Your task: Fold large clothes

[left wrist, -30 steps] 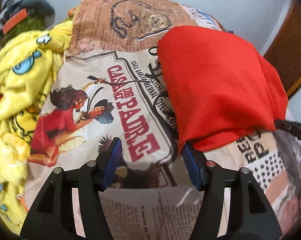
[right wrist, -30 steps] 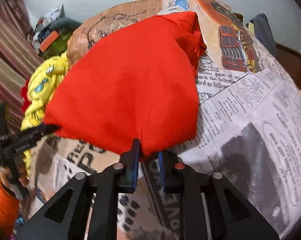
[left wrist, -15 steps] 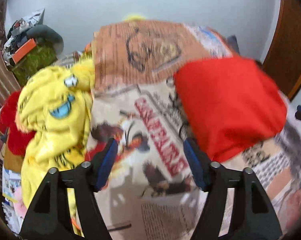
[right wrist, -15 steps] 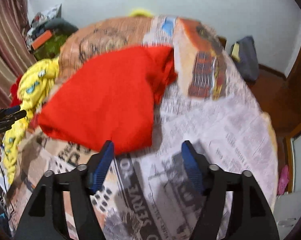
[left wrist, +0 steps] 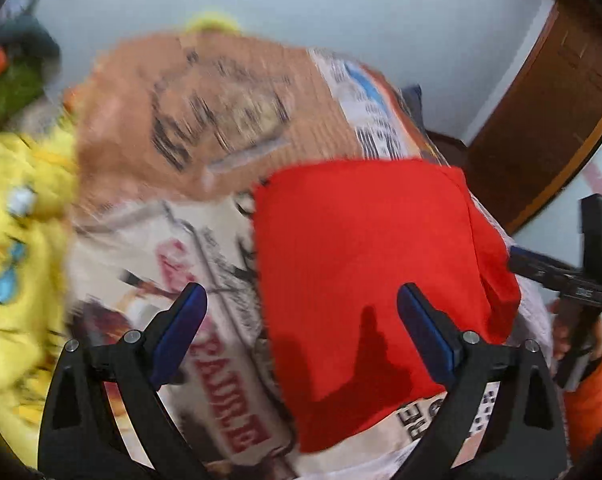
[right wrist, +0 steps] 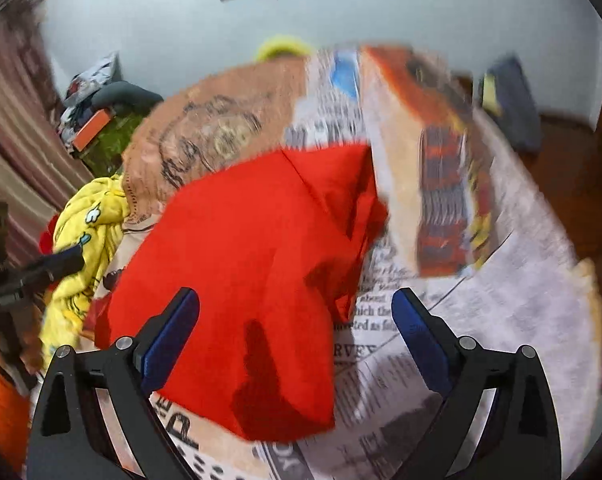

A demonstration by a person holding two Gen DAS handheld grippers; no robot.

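"PADRE" shows on the printed bedspread [left wrist: 221, 380] left of the folded red garment [left wrist: 361, 280]; left gripper [left wrist: 301, 320] and right gripper [right wrist: 295, 320], jaws just opened wide, hover above it, released.

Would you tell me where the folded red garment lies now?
The folded red garment lies on the newspaper-print bedspread, with the yellow cartoon-print cloth at its left.

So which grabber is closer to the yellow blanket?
Left. The left gripper hangs beside the yellow blanket; the right gripper is across the red cloth from it.
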